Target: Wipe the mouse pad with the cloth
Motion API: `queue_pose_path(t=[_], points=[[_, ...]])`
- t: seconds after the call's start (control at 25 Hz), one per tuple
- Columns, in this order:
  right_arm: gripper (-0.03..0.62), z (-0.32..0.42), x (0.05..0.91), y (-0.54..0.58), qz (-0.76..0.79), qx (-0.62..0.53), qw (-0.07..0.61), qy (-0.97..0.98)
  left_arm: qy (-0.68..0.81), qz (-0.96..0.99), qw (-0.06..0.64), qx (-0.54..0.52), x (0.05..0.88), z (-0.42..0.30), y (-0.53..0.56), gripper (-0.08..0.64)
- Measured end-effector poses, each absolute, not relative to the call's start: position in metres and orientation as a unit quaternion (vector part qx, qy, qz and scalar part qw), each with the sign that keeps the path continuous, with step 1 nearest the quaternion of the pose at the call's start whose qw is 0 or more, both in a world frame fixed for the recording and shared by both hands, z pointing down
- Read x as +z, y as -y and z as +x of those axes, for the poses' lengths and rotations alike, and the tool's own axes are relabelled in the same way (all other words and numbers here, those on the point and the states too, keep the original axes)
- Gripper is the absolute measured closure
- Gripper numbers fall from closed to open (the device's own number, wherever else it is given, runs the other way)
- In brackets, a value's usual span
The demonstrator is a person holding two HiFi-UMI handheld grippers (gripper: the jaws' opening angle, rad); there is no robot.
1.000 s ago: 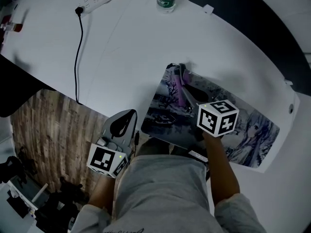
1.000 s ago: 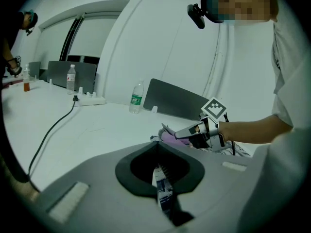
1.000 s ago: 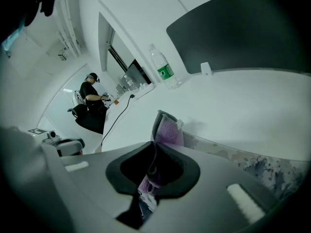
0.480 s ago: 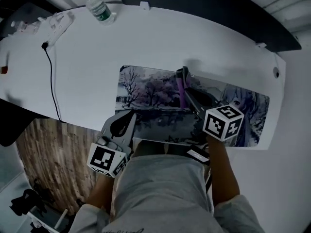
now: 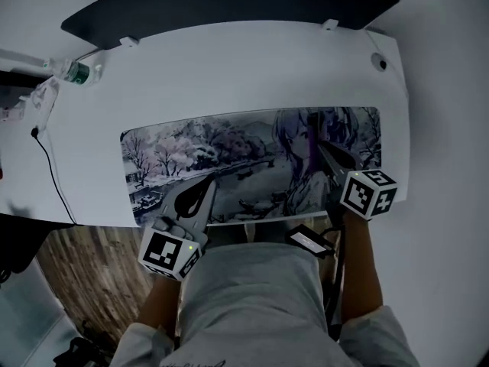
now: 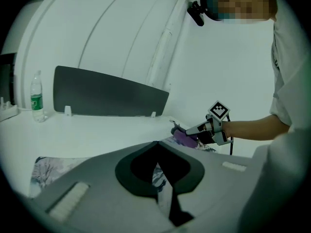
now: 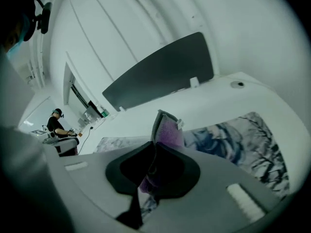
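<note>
Now the printed mouse pad (image 5: 221, 155) lies flat across the middle of the frame on the white desk (image 5: 229, 67), its near edge along the desk's lower edge. At right, the right gripper (image 5: 321, 145) is clenched on the purple cloth (image 7: 167, 130), over the pad's right part. At lower left, the left gripper (image 5: 208, 183) has its jaws together and empty, tips over the pad's near edge. A water bottle (image 5: 76, 73) sits at upper left.
</note>
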State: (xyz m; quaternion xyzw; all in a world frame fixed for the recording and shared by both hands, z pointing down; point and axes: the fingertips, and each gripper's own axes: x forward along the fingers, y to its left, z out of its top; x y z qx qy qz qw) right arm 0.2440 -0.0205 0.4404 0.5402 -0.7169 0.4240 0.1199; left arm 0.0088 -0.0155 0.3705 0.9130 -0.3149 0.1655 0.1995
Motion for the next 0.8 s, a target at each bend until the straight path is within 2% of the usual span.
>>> queue_pose_path(t=[0.2,0.4,0.8], points=[[0.557,0.348,0.445,-0.015,0.593,0.425,0.126,0.672,0.289,0.92,0.202,0.169,0.372,0.071,0.003,0.541],[0.557,0.42,0.45,-0.044,0.624,0.427,0.136,0.64,0.268,0.924,0.211,0.173,0.375,0.121,-0.013,0.541],[0.553,0.457,0.497,-0.083,0.612,0.466,0.158,0.619,0.256,0.927,0.213,0.172,0.384,0.167,-0.032,0.541]])
